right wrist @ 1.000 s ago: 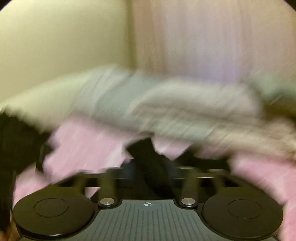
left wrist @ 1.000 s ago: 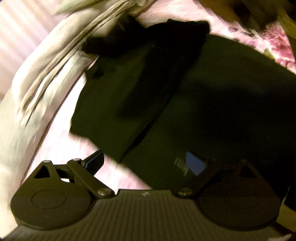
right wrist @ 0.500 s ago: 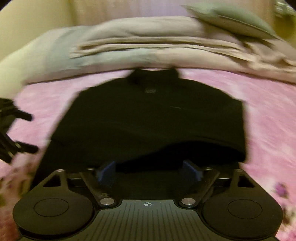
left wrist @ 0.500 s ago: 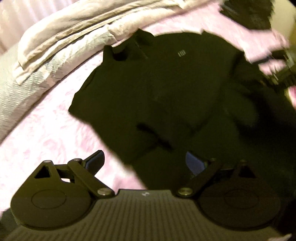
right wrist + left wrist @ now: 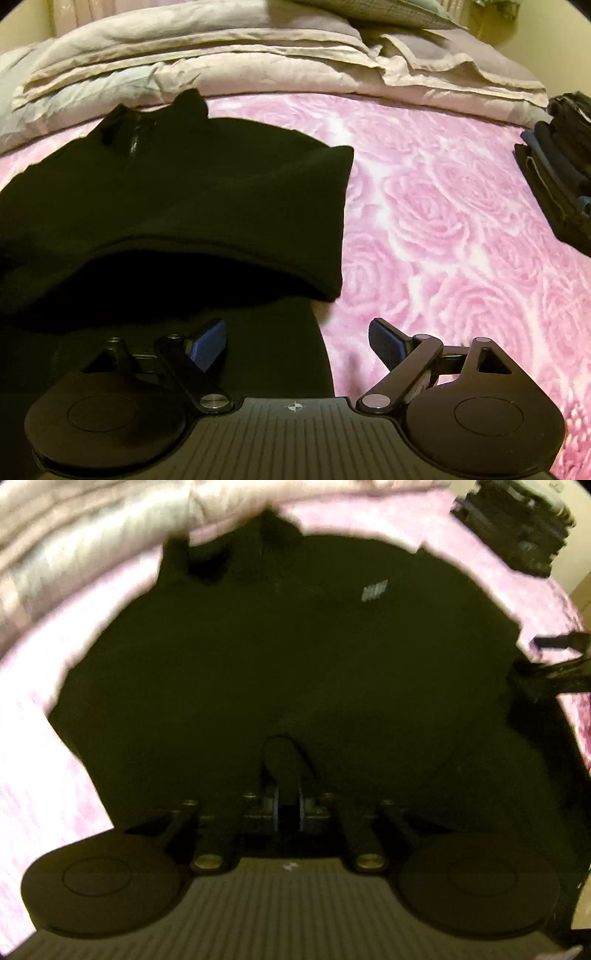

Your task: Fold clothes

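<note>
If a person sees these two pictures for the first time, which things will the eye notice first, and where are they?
First comes the black garment, spread flat on the pink rose-patterned blanket and filling the left wrist view. Next, the right gripper hovers with blue pads wide apart over the garment's near right edge, while the left gripper is shut over its near middle. Pale folded bedding lies behind, with a dark clothes stack at far right.

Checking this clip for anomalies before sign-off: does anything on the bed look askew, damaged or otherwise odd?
Nothing stands out. The black top lies partly folded on the pink rose blanket, its near edge lifted. The left gripper is shut on its fabric; the right gripper is open at its lower edge. Folded dark clothes sit stacked to the right.
</note>
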The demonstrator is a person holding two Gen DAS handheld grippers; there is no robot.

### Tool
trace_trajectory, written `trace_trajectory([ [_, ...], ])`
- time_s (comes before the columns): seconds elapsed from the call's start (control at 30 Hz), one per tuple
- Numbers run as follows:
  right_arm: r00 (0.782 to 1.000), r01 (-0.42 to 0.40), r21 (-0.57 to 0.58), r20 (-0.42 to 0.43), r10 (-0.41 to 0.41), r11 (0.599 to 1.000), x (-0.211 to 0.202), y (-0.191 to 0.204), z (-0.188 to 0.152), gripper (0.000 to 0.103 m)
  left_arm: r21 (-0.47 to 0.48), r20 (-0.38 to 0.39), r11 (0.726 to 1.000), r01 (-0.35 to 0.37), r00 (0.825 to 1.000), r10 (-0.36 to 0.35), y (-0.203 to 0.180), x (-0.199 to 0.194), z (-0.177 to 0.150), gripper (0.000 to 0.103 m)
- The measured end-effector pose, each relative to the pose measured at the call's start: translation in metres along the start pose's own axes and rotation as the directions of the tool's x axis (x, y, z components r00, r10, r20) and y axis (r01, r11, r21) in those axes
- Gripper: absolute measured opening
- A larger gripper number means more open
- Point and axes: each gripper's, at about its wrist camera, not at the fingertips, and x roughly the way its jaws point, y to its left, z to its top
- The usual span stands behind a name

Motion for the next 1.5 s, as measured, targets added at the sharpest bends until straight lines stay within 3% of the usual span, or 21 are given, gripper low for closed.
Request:
trace_trajectory([
  [0.13, 0.997, -0.011, 0.010, 0.075, 0.011, 1.000, 0.001, 0.004, 0.005, 0.087, -0.042, 0.188, 0.998, 0.043, 0.982, -0.034, 0.015, -0.051, 0.031, 0.006],
  [0.23, 0.994, 0.013, 0.021, 0.110, -0.015, 1.000, 0.015, 0.006, 0.011, 0.088, -0.056, 0.228, 0.998, 0.021, 0.974, -0.008, 0.040, -0.074, 0.044, 0.006],
  [0.37, 0.995, 0.042, 0.018, 0.090, -0.043, 0.999, 0.036, 0.005, 0.013, 0.088, -0.054, 0.162, 0.997, -0.050, 0.985, 0.058, 0.064, -0.075, 0.034, 0.006],
  [0.47, 0.972, 0.200, 0.010, 0.127, -0.200, 0.980, 0.028, -0.008, 0.012, 0.088, -0.072, 0.047, 0.992, -0.103, 0.993, 0.106, 0.077, -0.064, 0.014, 0.006],
  [0.63, 0.970, 0.231, 0.072, 0.063, -0.236, 0.970, 0.027, -0.036, 0.003, 0.088, 0.012, -0.089, 0.993, -0.121, 0.989, 0.122, 0.062, -0.026, -0.006, 0.007],
  [0.73, 0.964, 0.259, 0.122, 0.035, -0.265, 0.958, 0.026, -0.048, -0.001, 0.088, 0.050, -0.102, 0.989, -0.139, 0.984, 0.144, 0.048, -0.012, -0.008, 0.009],
  [0.8, 0.963, 0.261, 0.140, 0.029, -0.267, 0.955, 0.022, -0.052, -0.004, 0.088, 0.079, -0.100, 0.985, -0.153, 0.982, 0.160, 0.042, -0.006, -0.008, 0.018],
  [0.87, 0.966, 0.250, 0.140, 0.029, -0.256, 0.958, 0.016, -0.051, -0.006, 0.088, 0.113, -0.092, 0.980, -0.162, 0.981, 0.172, 0.037, -0.004, -0.012, 0.021],
  [1.0, 0.986, 0.138, 0.009, 0.090, -0.138, 0.990, 0.007, -0.014, -0.006, 0.088, 0.119, -0.084, 0.978, -0.170, 0.980, 0.180, 0.038, -0.006, -0.016, 0.021],
  [1.07, 0.989, 0.078, -0.101, 0.136, -0.064, 0.992, 0.006, 0.011, -0.005, 0.088, 0.118, -0.081, 0.978, -0.172, 0.980, 0.182, 0.039, -0.008, -0.016, 0.011],
  [1.17, 0.981, 0.072, -0.188, 0.189, -0.036, 0.980, 0.026, 0.031, 0.006, 0.088, 0.118, -0.076, 0.978, -0.172, 0.980, 0.181, 0.043, -0.008, -0.014, 0.007],
  [1.3, 0.963, 0.167, -0.182, 0.242, -0.120, 0.969, 0.054, 0.021, 0.025, 0.087, 0.128, -0.047, 0.975, -0.181, 0.981, 0.188, 0.041, -0.009, -0.009, 0.005],
  [1.4, 0.916, 0.320, -0.108, 0.288, -0.278, 0.941, 0.045, -0.016, 0.032, 0.087, 0.129, -0.030, 0.977, -0.168, 0.984, 0.173, 0.037, -0.006, -0.007, 0.006],
  [1.43, 0.919, 0.325, -0.093, 0.265, -0.291, 0.941, 0.044, -0.026, 0.030, 0.087, 0.129, -0.025, 0.978, -0.164, 0.985, 0.169, 0.035, -0.005, -0.006, 0.006],
  [1.5, 0.945, 0.284, -0.125, 0.207, -0.255, 0.951, 0.049, -0.036, 0.020, 0.088, 0.157, -0.033, 0.973, -0.169, 0.984, 0.176, 0.031, 0.005, -0.006, 0.006],
])
